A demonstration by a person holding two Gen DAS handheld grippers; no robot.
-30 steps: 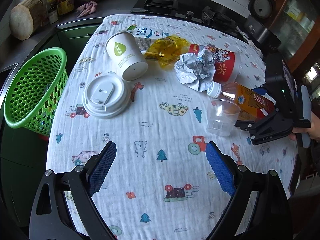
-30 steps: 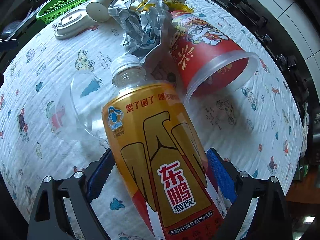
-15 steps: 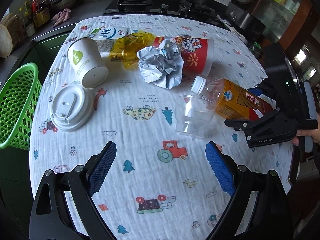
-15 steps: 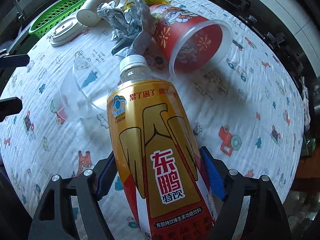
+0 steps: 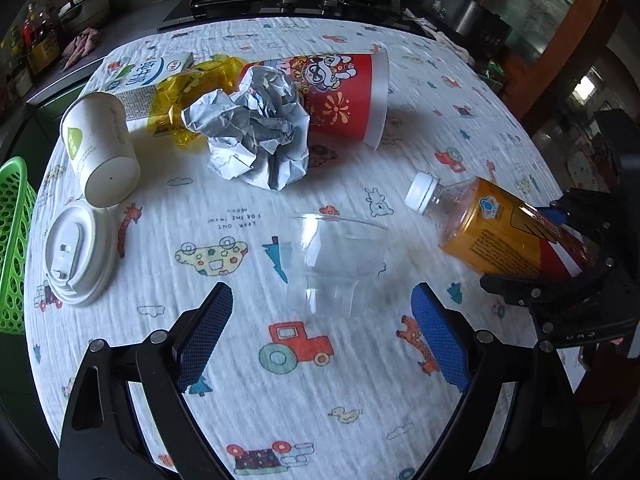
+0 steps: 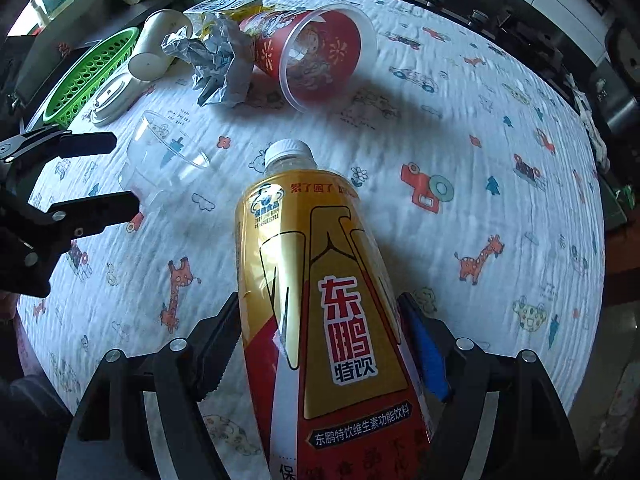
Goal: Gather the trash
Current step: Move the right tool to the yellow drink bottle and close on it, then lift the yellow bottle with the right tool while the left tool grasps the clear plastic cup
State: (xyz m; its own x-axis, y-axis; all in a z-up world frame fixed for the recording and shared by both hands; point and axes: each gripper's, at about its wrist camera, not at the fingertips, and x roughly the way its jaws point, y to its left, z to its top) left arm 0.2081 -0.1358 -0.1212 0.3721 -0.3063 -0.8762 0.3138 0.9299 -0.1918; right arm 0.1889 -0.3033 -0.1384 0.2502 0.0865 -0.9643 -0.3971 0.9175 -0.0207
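Both right gripper (image 6: pixel 320 344) pads (blue) clamp the bottle (image 6: pixel 320 300).

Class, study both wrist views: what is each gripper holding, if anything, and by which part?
The right gripper is shut on the yellow drink bottle, clamped across its labelled lower body, cap pointing away. The left gripper is open and holds nothing.

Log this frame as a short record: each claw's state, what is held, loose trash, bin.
left claw: open, empty, just short of clear plastic cup
right claw: shut on yellow bottle
loose trash: crumpled paper, red cup on its side, white paper cup, white lid
bin: green basket, beside table edge
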